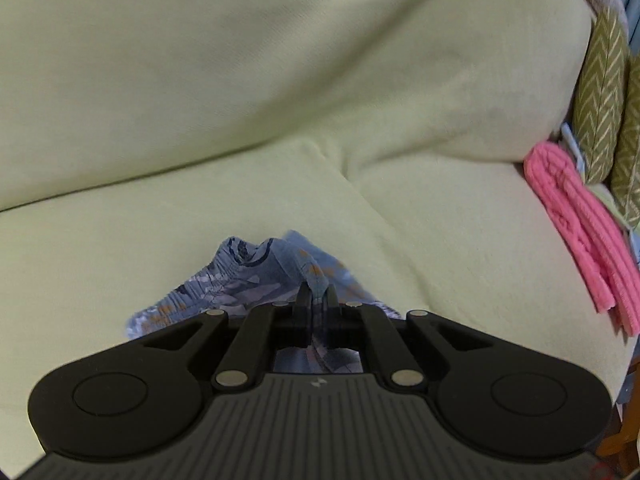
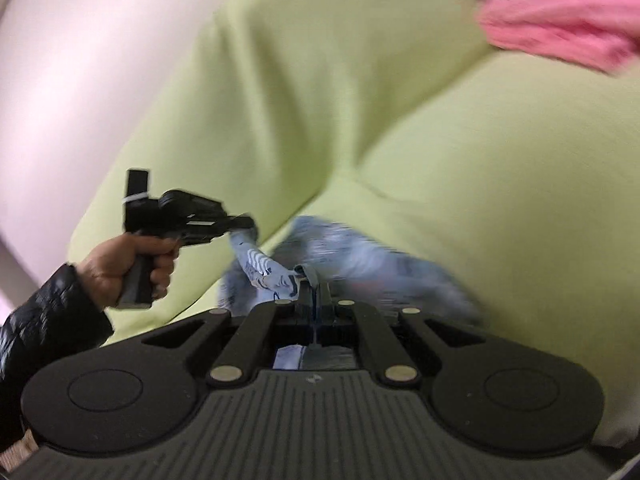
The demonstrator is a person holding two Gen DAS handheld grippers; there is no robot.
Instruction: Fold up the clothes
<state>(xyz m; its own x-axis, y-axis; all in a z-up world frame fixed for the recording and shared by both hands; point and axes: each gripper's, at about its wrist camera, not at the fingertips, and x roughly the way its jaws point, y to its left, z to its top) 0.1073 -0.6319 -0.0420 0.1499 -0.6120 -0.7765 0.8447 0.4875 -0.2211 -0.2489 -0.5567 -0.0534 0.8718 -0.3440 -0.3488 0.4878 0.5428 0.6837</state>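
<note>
Blue patterned shorts [image 1: 240,280] are hanging between us: left tongs [image 1: 316,294] and right tongs [image 2: 314,286] are both pinching cloth, left ones [image 2: 240,226] lying leftward over the green sofa [image 1: 360,100].

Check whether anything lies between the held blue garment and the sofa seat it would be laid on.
Nothing visible does. Both grippers, left and right, are shut on the blue garment, over bare sofa seat. The pink clothes lie off at the seat's far edge.
</note>
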